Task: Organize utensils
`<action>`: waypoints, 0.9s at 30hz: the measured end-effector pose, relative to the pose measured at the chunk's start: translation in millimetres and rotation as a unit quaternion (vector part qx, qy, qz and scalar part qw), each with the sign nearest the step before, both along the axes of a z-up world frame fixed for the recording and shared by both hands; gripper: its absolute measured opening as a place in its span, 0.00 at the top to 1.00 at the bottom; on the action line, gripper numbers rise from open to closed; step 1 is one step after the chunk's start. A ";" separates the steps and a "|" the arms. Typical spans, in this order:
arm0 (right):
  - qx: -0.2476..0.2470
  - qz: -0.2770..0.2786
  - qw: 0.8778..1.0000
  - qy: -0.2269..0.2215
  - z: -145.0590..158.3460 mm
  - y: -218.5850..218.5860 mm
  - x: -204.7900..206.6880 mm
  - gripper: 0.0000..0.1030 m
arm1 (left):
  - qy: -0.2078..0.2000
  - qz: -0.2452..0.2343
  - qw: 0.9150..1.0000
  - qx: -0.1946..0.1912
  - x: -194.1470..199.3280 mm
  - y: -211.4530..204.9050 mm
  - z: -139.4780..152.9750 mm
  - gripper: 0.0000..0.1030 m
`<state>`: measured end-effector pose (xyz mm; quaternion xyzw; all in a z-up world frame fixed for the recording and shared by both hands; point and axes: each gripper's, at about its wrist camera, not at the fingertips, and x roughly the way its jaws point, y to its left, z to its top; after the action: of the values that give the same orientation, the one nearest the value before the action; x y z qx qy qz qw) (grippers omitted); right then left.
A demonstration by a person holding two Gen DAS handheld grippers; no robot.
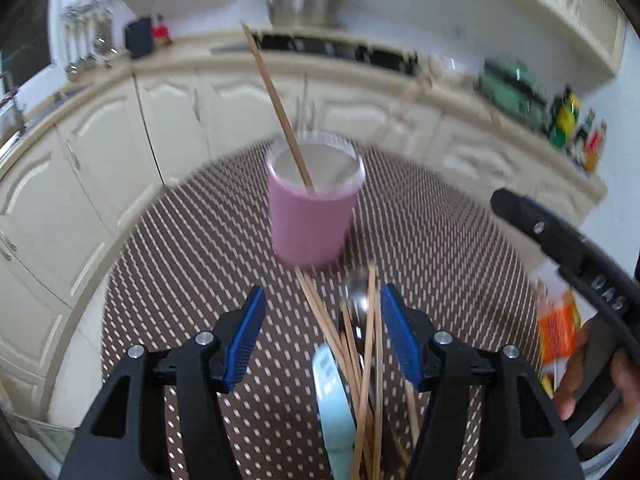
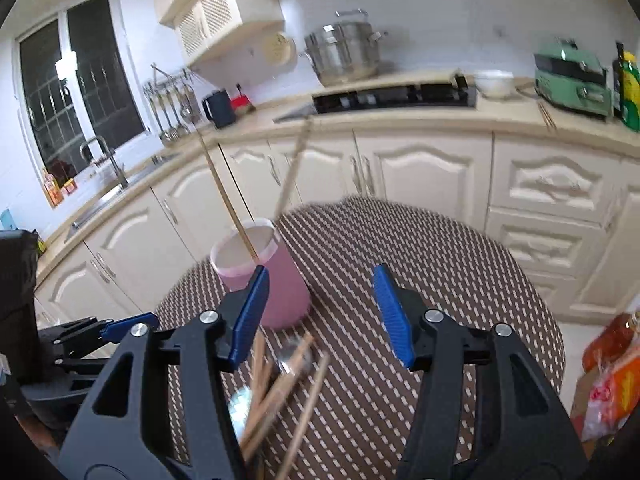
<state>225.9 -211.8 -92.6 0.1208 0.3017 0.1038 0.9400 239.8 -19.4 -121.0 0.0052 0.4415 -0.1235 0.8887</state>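
A round table covered in a brown mat with pale dashes (image 2: 400,280) stands before cream kitchen cabinets (image 2: 420,172) and a beige counter. On it, a pink cylindrical cup (image 1: 310,216) holds a wooden chopstick (image 1: 276,100). Loose wooden chopsticks (image 1: 360,352) and a metal spoon (image 1: 357,294) lie beside it. The left gripper (image 1: 322,334) and right gripper (image 2: 318,314) are both released, grasping nothing.

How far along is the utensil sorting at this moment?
Early stage. Done: chopsticks already stand in the pink cup, one clear, a second blurred. In hand: nothing; the left gripper and right gripper are both open. Left: the chopstick pile, a metal spoon and a light-blue utensil lie on the table.
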 end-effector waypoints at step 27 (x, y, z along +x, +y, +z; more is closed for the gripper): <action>0.007 0.044 0.990 0.134 -72.1 -4.9 -11.6 0.44 | 0.135 -0.059 0.986 0.083 13.2 -57.3 -79.0 0.92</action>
<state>214.4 -216.7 -164.7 0.1265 0.4294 0.1303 0.8847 252.9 -76.7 -200.0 0.0884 0.5650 -0.1383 0.8086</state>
